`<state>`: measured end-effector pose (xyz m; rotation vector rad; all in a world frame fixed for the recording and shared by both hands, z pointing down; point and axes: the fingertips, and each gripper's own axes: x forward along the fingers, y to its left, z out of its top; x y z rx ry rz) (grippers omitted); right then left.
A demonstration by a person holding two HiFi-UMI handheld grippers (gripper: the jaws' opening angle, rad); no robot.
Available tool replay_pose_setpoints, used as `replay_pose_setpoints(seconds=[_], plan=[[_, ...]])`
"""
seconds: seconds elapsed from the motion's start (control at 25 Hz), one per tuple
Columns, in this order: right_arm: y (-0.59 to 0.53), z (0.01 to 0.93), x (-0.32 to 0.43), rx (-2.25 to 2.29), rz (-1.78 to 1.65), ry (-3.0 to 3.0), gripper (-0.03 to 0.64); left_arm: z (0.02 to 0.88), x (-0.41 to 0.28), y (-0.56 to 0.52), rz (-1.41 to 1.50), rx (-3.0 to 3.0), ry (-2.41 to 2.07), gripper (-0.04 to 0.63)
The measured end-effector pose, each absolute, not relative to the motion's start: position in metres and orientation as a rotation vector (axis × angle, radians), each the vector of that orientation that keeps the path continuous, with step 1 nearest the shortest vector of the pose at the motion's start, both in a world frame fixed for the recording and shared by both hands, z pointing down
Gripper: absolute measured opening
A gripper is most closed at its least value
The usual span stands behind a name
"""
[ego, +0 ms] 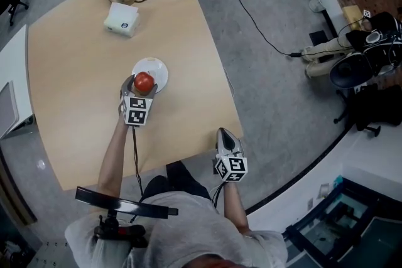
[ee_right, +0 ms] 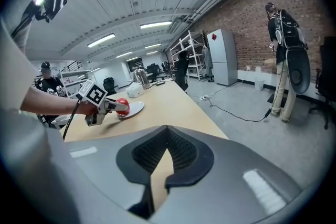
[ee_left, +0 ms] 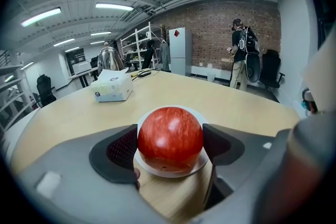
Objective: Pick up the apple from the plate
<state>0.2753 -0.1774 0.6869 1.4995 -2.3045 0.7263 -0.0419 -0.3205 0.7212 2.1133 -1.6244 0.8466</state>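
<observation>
Plainly the grasp itself is the step in hand. Over the broad wooden tabletop (ego: pixel 81 59) the right hand-held gripper (ego: pixel 224 134) is held idle, jaws pressed together on nothing, and the left hand-held gripper (ego: pixel 142 85) has its jaws spread wide; the first is well apart from the white plate (ego: pixel 158 69), off to the person's right, the second comes in at the plate's near side. On that plate, toward its near edge, sits the red apple (ee_left: pixel 170 137), flanked by the left pads, which lie close against its skin though no squeeze shows yet. To do this well, I judge, the pads should meet the apple at its widest girth and level with each other, since a round, smooth fruit will likely squirt out or roll if pinched above or below the middle; the closing wants to be gentle enough not to bruise, and the lift straight up, so the light plate is not dragged along. The head view gives the layout from above, yet the jaws cover the apple's sides there; only the left gripper view shows how evenly the fruit is centred between the pads; the right gripper view adds a distant side look at that reach, and alone shows its own jaws meeting
</observation>
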Motion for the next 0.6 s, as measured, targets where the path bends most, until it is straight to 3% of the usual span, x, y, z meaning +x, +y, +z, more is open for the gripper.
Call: replay_pose_setpoints(seconds=[0.6], plan=[[-0.168, 0.666, 0.26, 1.445, 0.66, -2.396, 0.006, 0.67, -0.058, -0.294, 0.797, 2.117, -1.749, 0.405]])
